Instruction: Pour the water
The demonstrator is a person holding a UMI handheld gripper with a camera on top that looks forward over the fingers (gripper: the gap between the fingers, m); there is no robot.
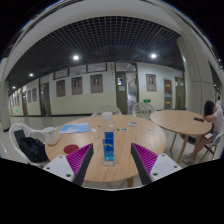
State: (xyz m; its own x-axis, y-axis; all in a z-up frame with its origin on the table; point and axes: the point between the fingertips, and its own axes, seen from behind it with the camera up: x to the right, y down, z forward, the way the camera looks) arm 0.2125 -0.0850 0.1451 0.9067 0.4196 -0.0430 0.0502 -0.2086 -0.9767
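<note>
Water is what we are after, and in the gripper view we find it in a clear bottle (pixel 109 145) with a blue label, standing upright on the round wooden table (pixel 140 135). The bottle sits dead ahead of our gripper (pixel 109 160), between the two fingers, its long axis vertical. We see a gap of table on each side between the bottle and the purple pads (pixel 145 158), so the claw is spread wide and holds nothing. A small cup (pixel 107 117) stands farther off, straight beyond the bottle, with a blue cloth (pixel 74 128) to its left. We judge the coming move to be a straight push forward, then closing on the bottle's body.
</note>
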